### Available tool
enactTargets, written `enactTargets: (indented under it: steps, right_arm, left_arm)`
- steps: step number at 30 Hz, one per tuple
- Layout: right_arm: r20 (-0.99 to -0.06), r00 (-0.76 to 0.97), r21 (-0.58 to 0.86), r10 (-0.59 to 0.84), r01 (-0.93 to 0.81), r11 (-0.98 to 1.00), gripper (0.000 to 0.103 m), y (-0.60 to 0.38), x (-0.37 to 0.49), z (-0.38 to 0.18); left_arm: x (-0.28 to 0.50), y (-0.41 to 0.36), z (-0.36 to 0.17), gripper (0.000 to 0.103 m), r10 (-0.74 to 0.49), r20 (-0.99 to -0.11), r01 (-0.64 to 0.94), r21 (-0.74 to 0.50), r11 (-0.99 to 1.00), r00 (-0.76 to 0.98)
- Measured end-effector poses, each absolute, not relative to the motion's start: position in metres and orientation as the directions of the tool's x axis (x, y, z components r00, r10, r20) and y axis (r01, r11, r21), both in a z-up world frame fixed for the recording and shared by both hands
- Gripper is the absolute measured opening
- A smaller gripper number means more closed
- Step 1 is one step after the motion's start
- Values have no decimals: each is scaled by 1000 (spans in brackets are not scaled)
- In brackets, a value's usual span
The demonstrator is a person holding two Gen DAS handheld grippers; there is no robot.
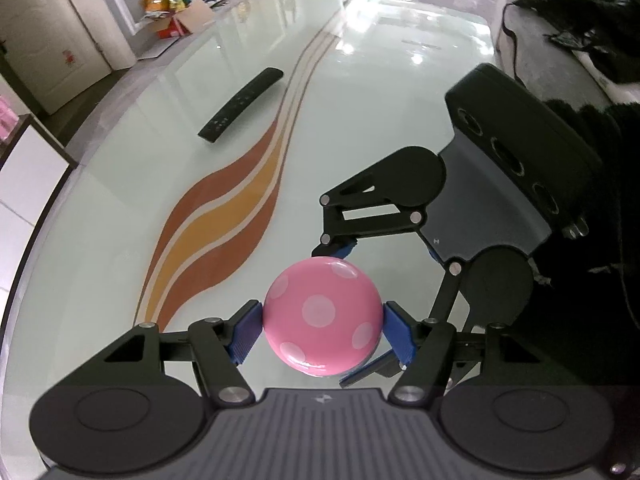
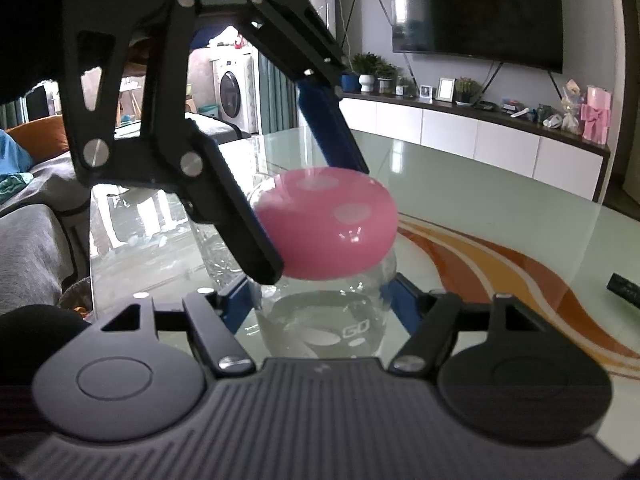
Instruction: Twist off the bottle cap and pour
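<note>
A clear glass bottle [image 2: 324,320] with a pink white-dotted cap [image 1: 320,316] stands on the glass table [image 1: 120,208]. My left gripper [image 1: 322,328] reaches down from above, and its blue pads [image 1: 246,334] press on both sides of the cap. In the right wrist view the left gripper [image 2: 316,216] slants in from the upper left over the cap [image 2: 344,220]. My right gripper [image 2: 320,304] holds the bottle's body below the cap, a blue pad against each side. In the left wrist view the right gripper [image 1: 356,308] comes in from the right, under the cap.
A black remote control [image 1: 240,106] lies farther out on the table, beside the orange and brown wave pattern [image 1: 224,216]. A second clear glass vessel [image 2: 136,236] stands just behind the bottle on the left. A white cabinet [image 2: 480,136] under a wall television lies beyond the table.
</note>
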State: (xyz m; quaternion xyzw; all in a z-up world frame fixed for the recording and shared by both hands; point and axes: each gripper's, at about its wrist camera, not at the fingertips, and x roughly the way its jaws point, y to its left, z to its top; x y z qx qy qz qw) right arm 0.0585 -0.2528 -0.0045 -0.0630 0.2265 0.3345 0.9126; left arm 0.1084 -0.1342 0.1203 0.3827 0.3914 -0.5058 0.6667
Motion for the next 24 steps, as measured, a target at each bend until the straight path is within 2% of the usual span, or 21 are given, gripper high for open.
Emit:
enactTargets:
  steps: [24]
  right_arm:
    - [-443, 727, 36, 525, -571, 820, 71, -250, 53, -6]
  left_arm:
    - [106, -133, 114, 68, -371, -875, 878, 117, 465, 312]
